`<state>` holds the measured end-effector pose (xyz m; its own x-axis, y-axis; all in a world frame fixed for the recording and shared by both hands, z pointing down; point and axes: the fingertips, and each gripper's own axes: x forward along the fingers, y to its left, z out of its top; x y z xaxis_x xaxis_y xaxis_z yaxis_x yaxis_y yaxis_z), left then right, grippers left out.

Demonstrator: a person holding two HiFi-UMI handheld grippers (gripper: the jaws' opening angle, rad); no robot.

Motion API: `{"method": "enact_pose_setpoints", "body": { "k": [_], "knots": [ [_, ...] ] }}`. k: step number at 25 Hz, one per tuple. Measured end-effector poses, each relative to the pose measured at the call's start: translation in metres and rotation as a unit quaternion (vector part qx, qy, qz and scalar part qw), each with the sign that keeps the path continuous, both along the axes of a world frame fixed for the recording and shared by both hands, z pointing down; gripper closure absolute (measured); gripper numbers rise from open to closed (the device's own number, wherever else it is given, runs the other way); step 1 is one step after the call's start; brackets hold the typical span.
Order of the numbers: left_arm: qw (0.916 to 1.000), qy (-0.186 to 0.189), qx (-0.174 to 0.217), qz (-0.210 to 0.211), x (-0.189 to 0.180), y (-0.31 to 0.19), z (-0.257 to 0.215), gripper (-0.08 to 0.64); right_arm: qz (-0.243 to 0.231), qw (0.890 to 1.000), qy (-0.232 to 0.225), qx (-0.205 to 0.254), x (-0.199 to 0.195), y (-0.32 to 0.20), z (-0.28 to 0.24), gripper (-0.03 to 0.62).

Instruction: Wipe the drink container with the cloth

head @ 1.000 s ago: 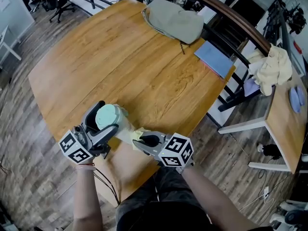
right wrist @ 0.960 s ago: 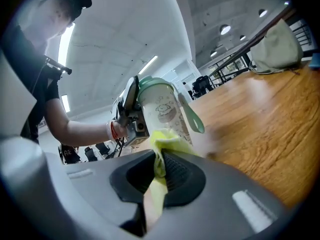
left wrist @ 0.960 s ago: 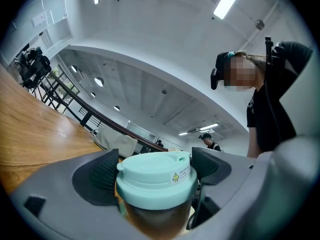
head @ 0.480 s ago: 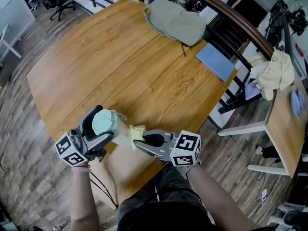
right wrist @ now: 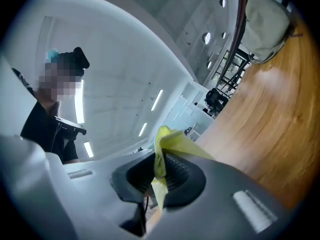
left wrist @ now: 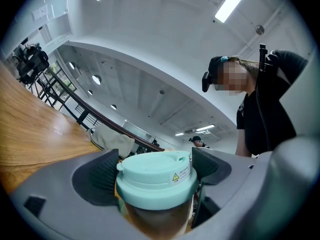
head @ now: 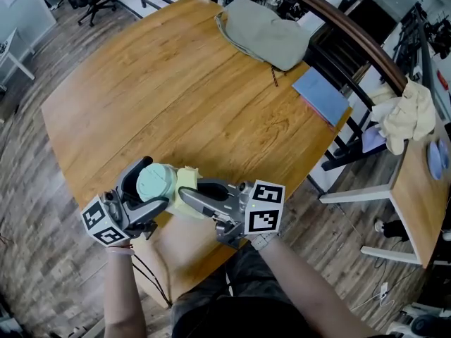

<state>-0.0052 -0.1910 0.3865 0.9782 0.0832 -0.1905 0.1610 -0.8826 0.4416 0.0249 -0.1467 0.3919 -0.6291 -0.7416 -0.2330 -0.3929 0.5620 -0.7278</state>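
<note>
Head view: the drink container, a cup with a mint-green lid, is held just above the near edge of the round wooden desk. The left tongs clasp it from either side. The right tongs reach in from the right and press a yellow cloth against the side of the container, just beside the lid. Far across the desk lies a grey-green bag, and near the right edge a blue folder, both well apart from the container. On a second desk to the right sits a crumpled cream fabric.

Left gripper view: the left tongs are closed on the drink container, their dark ribbed pads against the lid on both sides. The cup below the lid looks brownish. The wooden desk fills the left, with the bag at its far end. The person stands at the right.

Right gripper view: the right tongs are pinched narrow on the cloth, which sticks out past the ribbed pads as a yellow fold. The desk runs along the right side, with the bag at the top right corner.
</note>
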Motion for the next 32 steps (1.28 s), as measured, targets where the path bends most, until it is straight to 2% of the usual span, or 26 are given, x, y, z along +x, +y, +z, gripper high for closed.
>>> {"method": "enact_pose_setpoints", "body": {
  "k": [4, 9, 14, 20, 22, 25, 27, 28, 29, 31, 32],
  "knots": [
    [1.0000, 0.000, -0.001, 0.000, -0.001, -0.001, 0.001, 0.117, 0.006, 1.000, 0.007, -0.015, 0.002, -0.004, 0.008, 0.568],
    [1.0000, 0.000, -0.006, -0.002, -0.002, -0.002, 0.004, 0.117, 0.009, 0.996, 0.055, -0.075, 0.009, -0.001, 0.042, 0.568],
    [0.9999, -0.009, 0.004, 0.003, -0.002, 0.000, 0.005, 0.117, 0.004, 0.986, 0.107, -0.129, 0.013, 0.004, 0.073, 0.568],
    [0.9994, -0.009, 0.025, 0.020, -0.001, 0.008, 0.003, 0.117, -0.006, 0.966, 0.181, -0.186, 0.015, 0.017, 0.109, 0.568],
    [0.9989, -0.005, 0.035, 0.030, -0.002, 0.013, 0.003, 0.117, -0.013, 0.955, 0.211, -0.207, 0.013, 0.024, 0.122, 0.569],
    [0.9975, -0.005, 0.054, 0.045, -0.003, 0.021, 0.001, 0.117, -0.028, 0.933, 0.269, -0.236, 0.011, 0.035, 0.143, 0.569],
    [0.9969, -0.007, 0.062, 0.049, -0.003, 0.024, 0.000, 0.117, -0.028, 0.926, 0.301, -0.226, 0.012, 0.037, 0.145, 0.568],
    [0.9967, -0.007, 0.064, 0.049, -0.004, 0.025, -0.001, 0.117, -0.022, 0.931, 0.298, -0.210, 0.012, 0.035, 0.138, 0.568],
    [0.9966, -0.007, 0.066, 0.049, -0.004, 0.026, -0.001, 0.117, -0.013, 0.941, 0.279, -0.190, 0.013, 0.031, 0.126, 0.568],
    [0.9963, -0.009, 0.070, 0.049, -0.004, 0.027, -0.003, 0.117, 0.003, 0.966, 0.208, -0.152, 0.017, 0.019, 0.093, 0.568],
    [0.9962, -0.010, 0.072, 0.048, -0.005, 0.027, -0.003, 0.117, 0.006, 0.975, 0.172, -0.137, 0.019, 0.013, 0.077, 0.568]
  ]
}}
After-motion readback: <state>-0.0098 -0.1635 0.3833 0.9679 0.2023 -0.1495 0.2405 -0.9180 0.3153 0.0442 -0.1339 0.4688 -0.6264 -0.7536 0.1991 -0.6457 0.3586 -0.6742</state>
